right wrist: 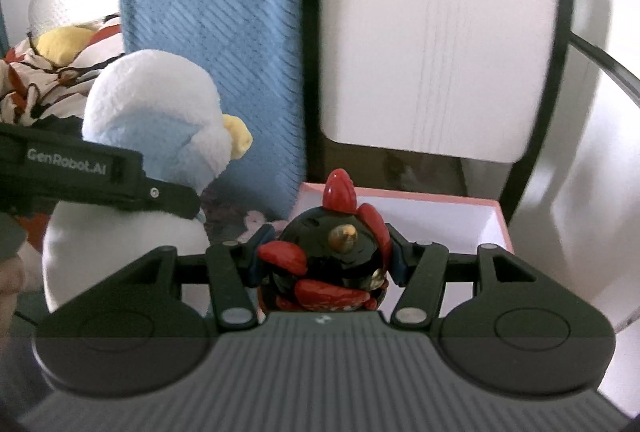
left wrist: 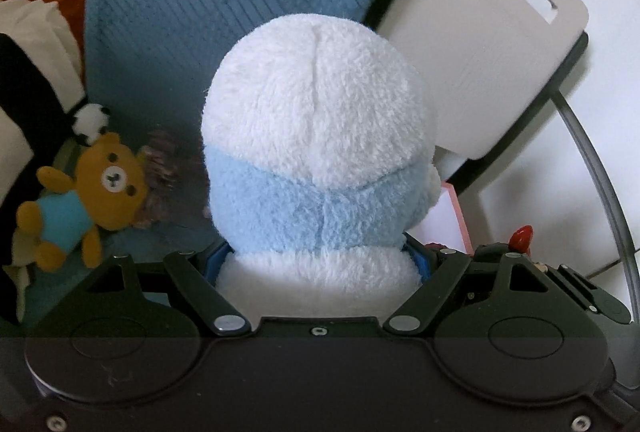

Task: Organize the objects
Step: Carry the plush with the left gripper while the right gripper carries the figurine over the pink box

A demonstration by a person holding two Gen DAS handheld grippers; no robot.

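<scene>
Left claw (left wrist: 320, 264): closed on plush (left wrist: 316, 151), white and pale blue, gripped low at its white base between the blue pads; long axis upright, head up and away from the camera, beak side turned right. Carried clear of any surface.

Right claw (right wrist: 326, 264): closed on figure (right wrist: 332, 252), glossy black with red crest and gold beak; upright, facing the camera, pinched at mid-body.

Box (right wrist: 496, 220): pink rim, white inside, open top. Directly ahead of and just beyond the right claw, figure overlapping its near wall in view. Lies to the right of the plush. Right hand judged the nearer to it; left would need to cross rightward.

Bear (left wrist: 80, 203): brown, teal shirt, lying tilted at lower left of the left view, apart from both claws, beside a small black-and-white ball (left wrist: 92, 121).

Cushion (left wrist: 224, 11): blue, ribbed, upright behind plush.

Chair (right wrist: 440, 43): pale back with slot handle, behind box.

Judgement: both items in transit; box the likely drop point, figure first.
</scene>
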